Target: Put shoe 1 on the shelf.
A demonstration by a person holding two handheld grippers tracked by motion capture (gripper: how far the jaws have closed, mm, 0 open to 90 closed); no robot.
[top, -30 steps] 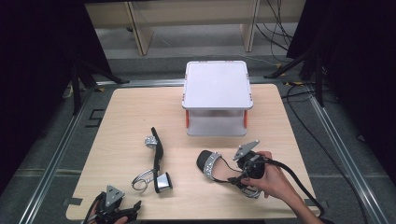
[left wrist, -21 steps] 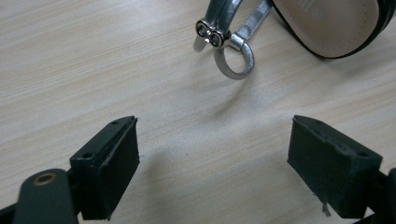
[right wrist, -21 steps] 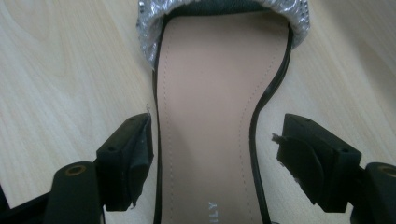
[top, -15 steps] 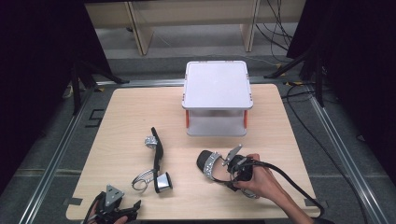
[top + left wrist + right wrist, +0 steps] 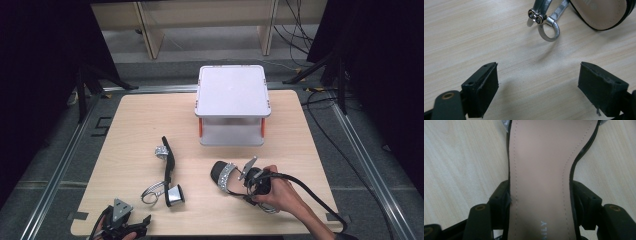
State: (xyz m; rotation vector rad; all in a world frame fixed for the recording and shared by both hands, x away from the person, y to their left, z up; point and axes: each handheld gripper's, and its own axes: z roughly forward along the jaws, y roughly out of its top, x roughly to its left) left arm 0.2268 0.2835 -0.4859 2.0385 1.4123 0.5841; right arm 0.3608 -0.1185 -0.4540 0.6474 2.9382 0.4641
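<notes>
Even overhead light brightens the table [image 5: 150, 125], its surroundings dark; both gripper views look soft, faintly shadowed.

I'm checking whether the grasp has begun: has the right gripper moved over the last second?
Yes. The right gripper has slid left, toward the sandal, away from the table's right edge; its jaws now flank the sandal's sole.

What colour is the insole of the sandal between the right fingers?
Pinkish beige insole with a black edge, seen best in the right gripper view.

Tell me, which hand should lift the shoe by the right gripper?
Right. The right gripper already has its jaws around that shoe, while the left gripper sits open at the table's near edge.
</notes>
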